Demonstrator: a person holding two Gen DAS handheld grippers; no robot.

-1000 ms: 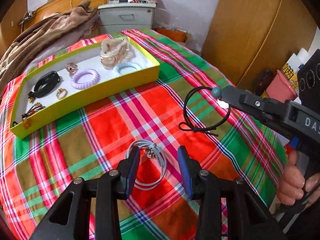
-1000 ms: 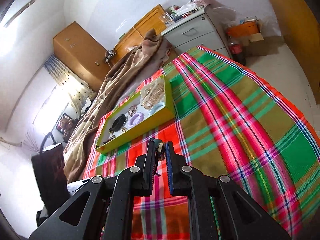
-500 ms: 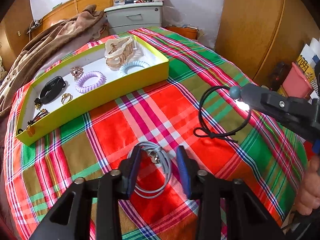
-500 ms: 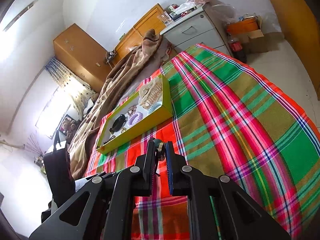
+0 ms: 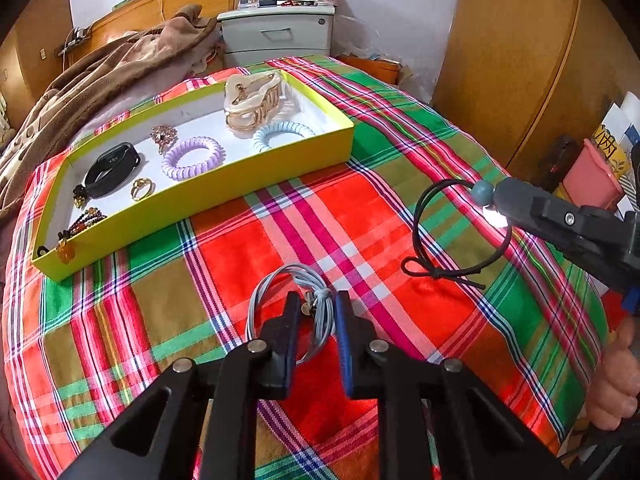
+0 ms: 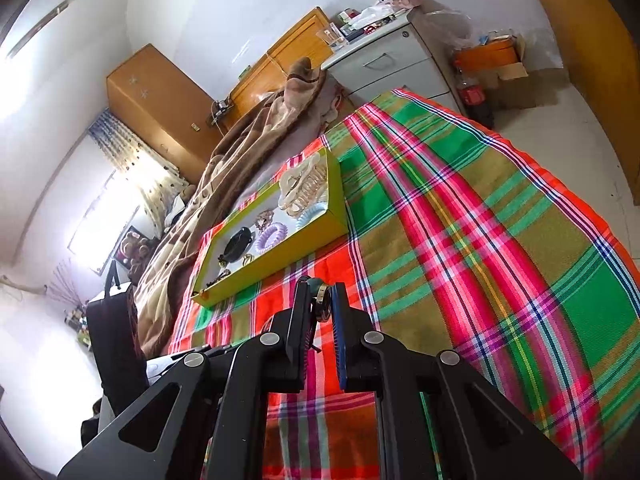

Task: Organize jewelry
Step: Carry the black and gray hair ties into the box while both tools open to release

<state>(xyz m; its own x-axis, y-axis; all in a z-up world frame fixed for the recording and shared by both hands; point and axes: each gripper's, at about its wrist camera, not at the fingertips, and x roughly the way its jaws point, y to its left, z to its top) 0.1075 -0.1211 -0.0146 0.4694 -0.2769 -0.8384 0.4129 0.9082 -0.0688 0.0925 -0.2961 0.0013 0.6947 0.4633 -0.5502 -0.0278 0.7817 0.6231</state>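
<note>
A grey cord hair tie (image 5: 276,292) with small metal charms lies on the plaid cloth (image 5: 248,248). My left gripper (image 5: 316,300) stands over it. Its jaws are closing, with the tie's knot and charms between the fingers and a gap still showing beside them. My right gripper (image 5: 494,200) hangs to the right, shut on a black elastic hair tie (image 5: 420,216) at its grey-blue bead. In the right wrist view that bead sits pinched between the pads of my right gripper (image 6: 320,294). Behind lies a yellow box (image 5: 200,216) with a claw clip (image 5: 252,100), coil ties and other jewelry.
A brown blanket (image 5: 100,68) lies behind the box, and a grey drawer cabinet (image 5: 276,36) stands past it. Wooden wardrobe doors (image 5: 512,60) rise at the right, above a pink bin (image 5: 592,180). A person's hand (image 5: 616,380) holds the right gripper's handle.
The left gripper's jaws have narrowed around the grey tie's knot, and its view has tipped slightly. The right gripper has kept still with the black tie.
</note>
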